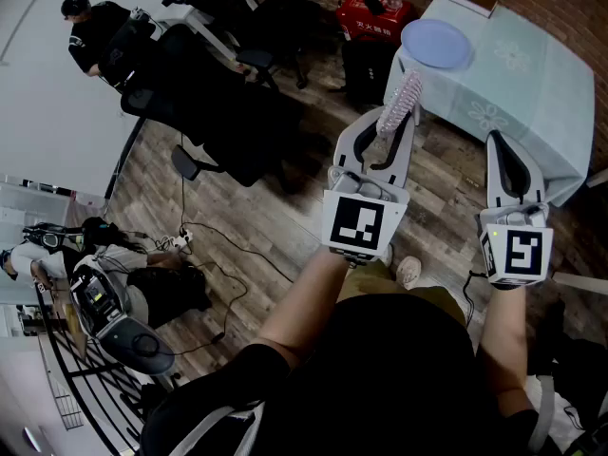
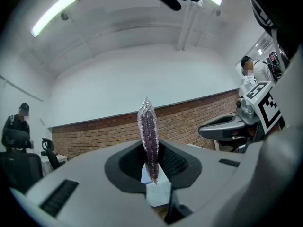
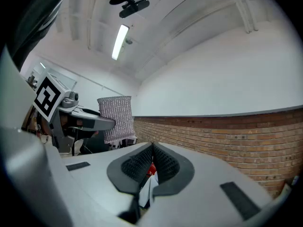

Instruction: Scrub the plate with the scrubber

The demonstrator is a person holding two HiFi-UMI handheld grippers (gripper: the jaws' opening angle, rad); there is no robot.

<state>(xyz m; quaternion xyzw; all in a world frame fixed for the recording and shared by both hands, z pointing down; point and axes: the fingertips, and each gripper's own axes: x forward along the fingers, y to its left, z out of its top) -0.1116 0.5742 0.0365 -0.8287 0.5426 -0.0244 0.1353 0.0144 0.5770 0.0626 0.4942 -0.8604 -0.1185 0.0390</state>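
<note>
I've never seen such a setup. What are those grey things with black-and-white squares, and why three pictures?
No robot here: a person holds a grey two-jaw tool in each hand; the patterned cubes are part of them. One picture comes from a camera on the person's head; the other two from cameras riding on each tool, looking along its jaws. The left tool is shut on a sparkly silver-pink mesh scrubber. The right tool is shut, empty. Ahead stands a table with a pale green cloth, bearing a round blue plate.
</note>
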